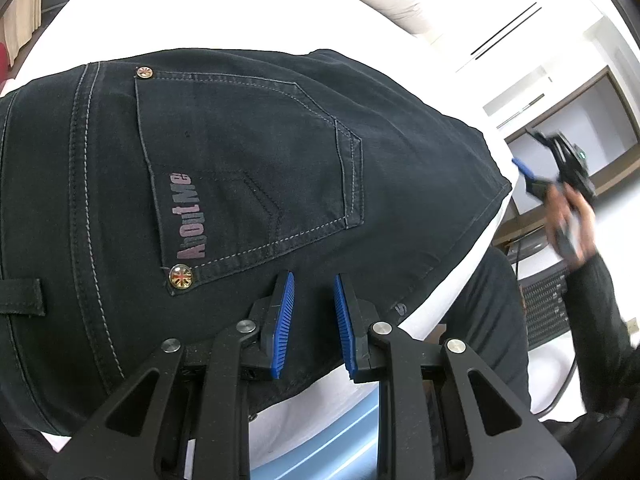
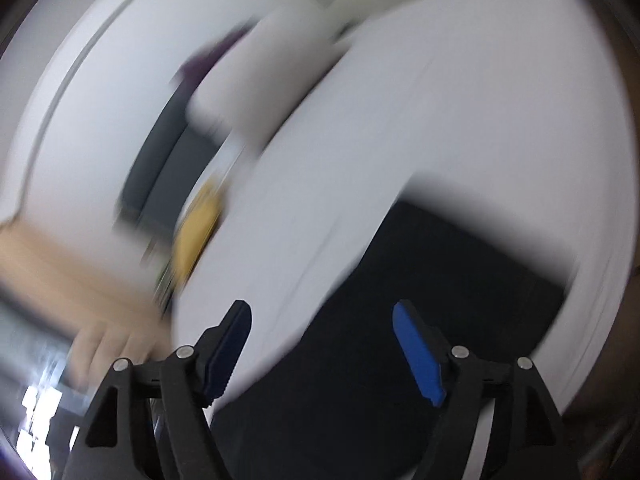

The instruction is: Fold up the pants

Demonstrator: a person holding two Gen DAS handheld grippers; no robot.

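Left claw [image 1: 314, 322] narrowly parted just below back pocket [image 1: 248, 168] of dark pants [image 1: 280, 152]; pads above denim, pinching nothing visibly. Pants lying flat on white bed [image 1: 200, 12]. Right claw [image 2: 322, 350] spread wide, empty, blurred, right of pocket. Advisable: settle right claw, pinch opposite hem, lift evenly, align seams.

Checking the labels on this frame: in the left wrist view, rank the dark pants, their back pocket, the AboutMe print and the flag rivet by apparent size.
1. dark pants
2. back pocket
3. AboutMe print
4. flag rivet

Each lies on the one before, so nearness does not upset the order.
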